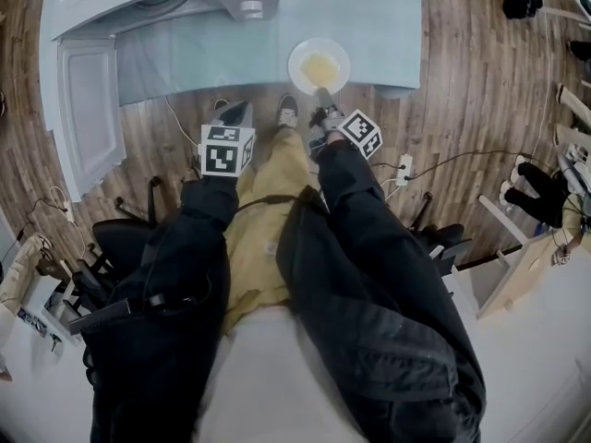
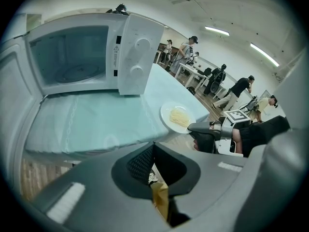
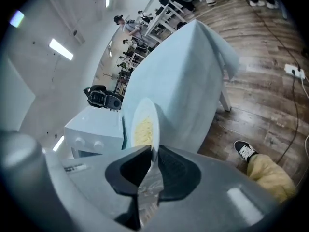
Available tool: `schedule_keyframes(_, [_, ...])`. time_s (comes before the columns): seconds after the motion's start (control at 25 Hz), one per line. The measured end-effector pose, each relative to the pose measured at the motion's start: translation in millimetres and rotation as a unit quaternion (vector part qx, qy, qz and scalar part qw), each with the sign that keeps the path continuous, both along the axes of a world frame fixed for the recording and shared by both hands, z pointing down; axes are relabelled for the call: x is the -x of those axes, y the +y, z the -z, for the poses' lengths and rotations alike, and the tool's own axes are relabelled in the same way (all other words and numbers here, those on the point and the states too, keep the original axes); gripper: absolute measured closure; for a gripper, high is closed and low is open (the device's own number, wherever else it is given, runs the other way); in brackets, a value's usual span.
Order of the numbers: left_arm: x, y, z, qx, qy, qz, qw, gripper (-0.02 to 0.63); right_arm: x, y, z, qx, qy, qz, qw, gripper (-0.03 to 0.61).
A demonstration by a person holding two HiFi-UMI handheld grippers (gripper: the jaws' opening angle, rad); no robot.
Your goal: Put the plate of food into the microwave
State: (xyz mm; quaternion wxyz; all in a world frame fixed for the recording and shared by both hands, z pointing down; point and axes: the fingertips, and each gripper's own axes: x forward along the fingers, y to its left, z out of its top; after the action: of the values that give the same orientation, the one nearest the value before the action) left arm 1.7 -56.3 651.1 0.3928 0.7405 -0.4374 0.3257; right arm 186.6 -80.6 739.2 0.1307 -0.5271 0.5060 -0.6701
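With the right gripper (image 3: pixel 152 153) pinching only the near rim of the plate of noodles (image 1: pixel 298 61) at the table (image 1: pixel 369 26) edge, and the left gripper (image 2: pixel 153 146) pressed together and empty, lifting could tilt the plate and spill the food.

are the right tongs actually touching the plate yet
Touching. In the right gripper view, the near rim of the plate sits pinched between the tongs of the right gripper, with both pads against it and no gap.

White plate (image 1: pixel 297 63) w/ noodles (image 1: pixel 319 65) at table (image 1: pixel 369 17) edge; white microwave (image 2: pixel 137 57), door open.
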Motion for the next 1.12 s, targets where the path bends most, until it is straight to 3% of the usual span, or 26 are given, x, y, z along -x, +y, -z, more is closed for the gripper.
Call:
schedule_keyframes(0.24, [5.0, 1.7, 0.3, -0.001, 0.002, 0.007, 1.0, 0.614, 2.9, -6.6, 20.1, -0.057, -0.055, -0.021, 0.997, 0.569])
schedule_keyframes(0.6, [18.8, 3.8, 3.8, -0.005, 0.006, 0.025, 0.9996, 0.614, 11.9, -3.6, 31.0, -0.078, -0.068, 0.002, 0.995, 0.569])
schedule_keyframes(1.12, [73.1, -0.2, 8.9, -0.016, 0.022, 0.086, 0.9959, 0.614, 105.7, -7.6, 49.0, -0.092, -0.097, 0.122, 0.983, 0.569])
